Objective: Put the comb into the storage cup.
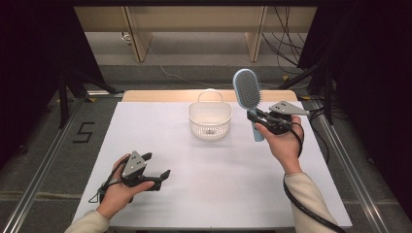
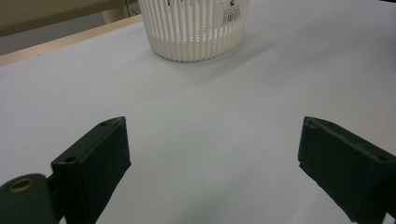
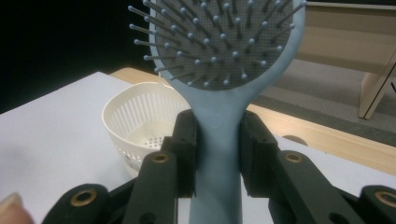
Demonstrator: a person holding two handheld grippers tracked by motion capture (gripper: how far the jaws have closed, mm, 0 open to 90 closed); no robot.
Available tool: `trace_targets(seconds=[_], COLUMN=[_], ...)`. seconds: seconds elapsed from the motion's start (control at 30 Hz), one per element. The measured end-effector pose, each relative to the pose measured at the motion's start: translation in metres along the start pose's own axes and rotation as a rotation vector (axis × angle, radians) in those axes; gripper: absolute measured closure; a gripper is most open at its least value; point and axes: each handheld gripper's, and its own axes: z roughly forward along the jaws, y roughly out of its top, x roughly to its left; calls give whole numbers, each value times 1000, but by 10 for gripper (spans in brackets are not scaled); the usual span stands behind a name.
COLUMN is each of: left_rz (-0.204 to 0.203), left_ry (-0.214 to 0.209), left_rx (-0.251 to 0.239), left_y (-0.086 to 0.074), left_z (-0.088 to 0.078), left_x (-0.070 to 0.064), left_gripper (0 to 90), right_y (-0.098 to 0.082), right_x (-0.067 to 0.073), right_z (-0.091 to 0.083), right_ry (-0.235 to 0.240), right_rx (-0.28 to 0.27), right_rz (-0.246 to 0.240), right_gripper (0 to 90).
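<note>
The right gripper (image 1: 256, 118) clamps the handle of a pale blue plastic paddle hairbrush (image 1: 248, 92), upright just right of the white slatted plastic basket (image 1: 210, 127), not yet in it, while the left gripper (image 1: 158, 167) rests wide open, holding nothing.

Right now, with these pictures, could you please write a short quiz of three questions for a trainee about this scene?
1. True or false: the right tool is shut on the handle of the hairbrush.
2. What lies between the jaws of the left tool?
A) a hairbrush
B) nothing
C) the basket handle
3. In the high view, on which side of the basket is the hairbrush held?

Key:
1. True. Both black pads press on the blue handle, with the bristle head raised above them.
2. B. The jaws stand wide apart above the white table.
3. On its right, lifted off the table and not touching the basket.
</note>
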Motion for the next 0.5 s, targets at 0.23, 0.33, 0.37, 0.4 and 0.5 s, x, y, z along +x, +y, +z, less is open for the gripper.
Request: trace_targets(seconds=[0.23, 0.33, 0.37, 0.4, 0.5], left_rz=[-2, -3, -3, -2, -2], left_ry=[-1, -1, -1, -1, 3], left_rx=[2, 2, 2, 1, -3], left_y=[0, 0, 0, 0, 0], left_z=[0, 0, 0, 0, 0], left_x=[0, 0, 0, 0, 0], left_gripper=[86, 86, 86, 86, 87], right_y=[1, 2, 2, 2, 4], right_x=[0, 0, 0, 0, 0], right_z=[2, 3, 3, 4, 4], right_ry=[2, 2, 2, 3, 3], right_rx=[-2, -4, -6, -7, -10], right_rz=[3, 6, 6, 7, 8], right_gripper=[709, 710, 709, 709, 709])
